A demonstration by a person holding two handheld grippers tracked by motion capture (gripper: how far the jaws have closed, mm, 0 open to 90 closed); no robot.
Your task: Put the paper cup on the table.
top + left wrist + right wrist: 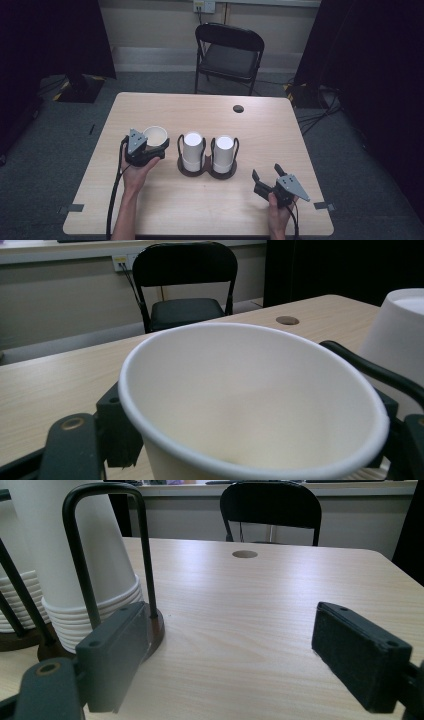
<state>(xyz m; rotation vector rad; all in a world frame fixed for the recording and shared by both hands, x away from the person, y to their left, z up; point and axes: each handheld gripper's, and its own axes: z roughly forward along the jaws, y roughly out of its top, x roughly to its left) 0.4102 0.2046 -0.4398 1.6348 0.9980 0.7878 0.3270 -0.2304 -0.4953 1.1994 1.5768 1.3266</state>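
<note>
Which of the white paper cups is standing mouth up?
The single paper cup between the left gripper jaws, left of the black holder. Its open mouth faces up, while the two cup stacks in the holder sit upside down.

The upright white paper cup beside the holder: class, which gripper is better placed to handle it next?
Left. The left gripper has the white paper cup between its jaws; the right gripper sits open, apart.

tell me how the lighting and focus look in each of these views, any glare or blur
High view: dim, corners fall to black, the table evenly lit and slightly soft. Left gripper view: the paper cup is close and a bit soft, its rim cut off at the bottom, chair behind fairly sharp. Right gripper view: pale sheen across the wood, near fingers slightly blurred, the cup stack clear.
</note>
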